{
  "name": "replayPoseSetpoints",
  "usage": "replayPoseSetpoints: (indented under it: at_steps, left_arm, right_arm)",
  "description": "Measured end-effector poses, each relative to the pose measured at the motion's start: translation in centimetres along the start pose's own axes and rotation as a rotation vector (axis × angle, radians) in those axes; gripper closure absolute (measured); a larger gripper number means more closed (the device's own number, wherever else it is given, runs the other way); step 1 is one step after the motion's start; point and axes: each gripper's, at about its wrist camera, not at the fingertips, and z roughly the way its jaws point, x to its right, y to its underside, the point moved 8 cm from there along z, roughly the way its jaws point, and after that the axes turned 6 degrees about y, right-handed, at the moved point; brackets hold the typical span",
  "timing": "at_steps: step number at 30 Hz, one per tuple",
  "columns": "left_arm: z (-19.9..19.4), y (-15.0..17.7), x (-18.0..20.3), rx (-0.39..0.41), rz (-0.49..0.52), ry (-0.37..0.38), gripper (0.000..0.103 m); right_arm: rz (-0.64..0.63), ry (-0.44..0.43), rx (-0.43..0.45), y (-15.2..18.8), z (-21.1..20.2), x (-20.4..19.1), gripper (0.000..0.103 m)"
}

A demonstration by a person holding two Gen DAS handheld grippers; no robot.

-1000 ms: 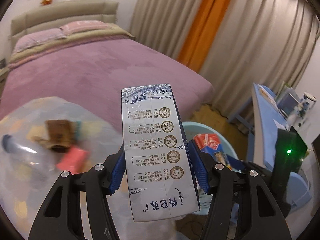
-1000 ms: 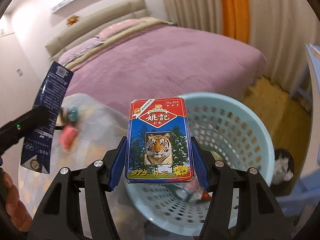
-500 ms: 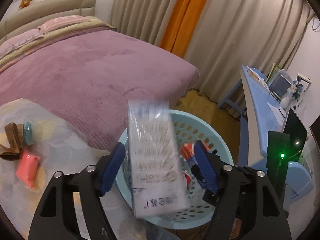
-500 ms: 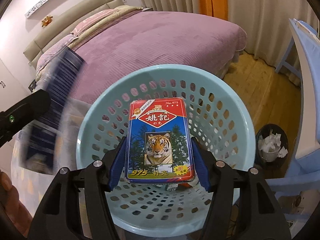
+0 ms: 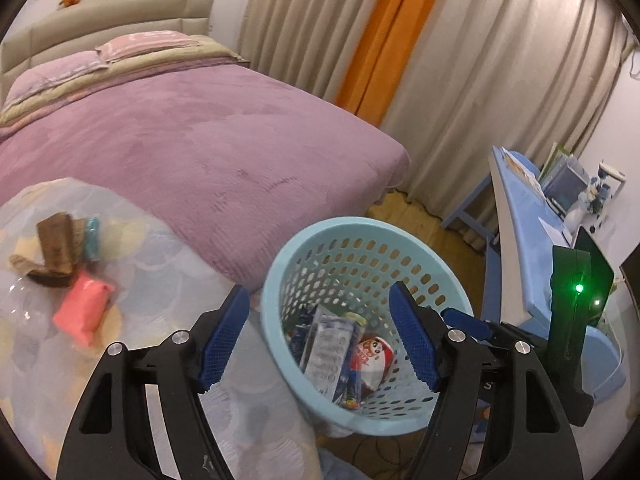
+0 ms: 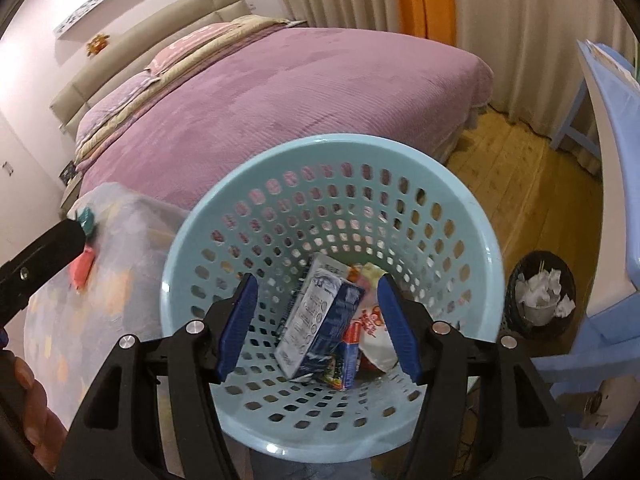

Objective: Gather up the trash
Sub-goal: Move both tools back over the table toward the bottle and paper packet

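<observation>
Pale-blue plastic basket (image 6: pixel 460 208) held the milk carton (image 6: pixel 316 320) and snack packets, leaning at its bottom. Both the left gripper (image 5: pixel 320 338) and right gripper (image 6: pixel 318 316) hung above it, fingers spread, empty. At ten o'clock on the surface (image 5: pixel 160 264) lay a pink packet (image 5: pixel 84 308).

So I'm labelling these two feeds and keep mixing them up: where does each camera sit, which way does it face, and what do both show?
Left wrist: on the left gripper, looking down past its open blue fingers at the blue basket and the cloth-covered surface holding a pink packet.
Right wrist: on the right gripper, fingers open, straight over the basket; a fingertip shows at lower left.
Shared: basket, milk carton, purple bed.
</observation>
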Motion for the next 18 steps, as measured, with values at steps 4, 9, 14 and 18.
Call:
replayPoseSetpoints:
  at_steps: [4, 9, 14, 18]
  left_arm:
    - [-2.3, 0.0, -1.3, 0.038, -0.024, -0.024, 0.032]
    - [-5.0, -0.2, -3.5, 0.081, -0.058, -0.075, 0.032]
    - [-8.4, -0.5, -7.3, 0.129, -0.132, -0.151, 0.032]
    - [-11.2, -0.6, -10.9, 0.168, -0.209, -0.215, 0.032]
  right_arm:
    - [-0.036, -0.035, 0.023, -0.1, -1.0, -2.0, 0.044]
    - [-0.100, -0.089, 0.065, -0.3, -2.4, -5.3, 0.044]
    - [-0.173, -0.143, 0.099, -0.6, -3.5, -9.4, 0.044]
    - [-0.232, -0.177, 0.124, -0.9, -4.2, -12.8, 0.044]
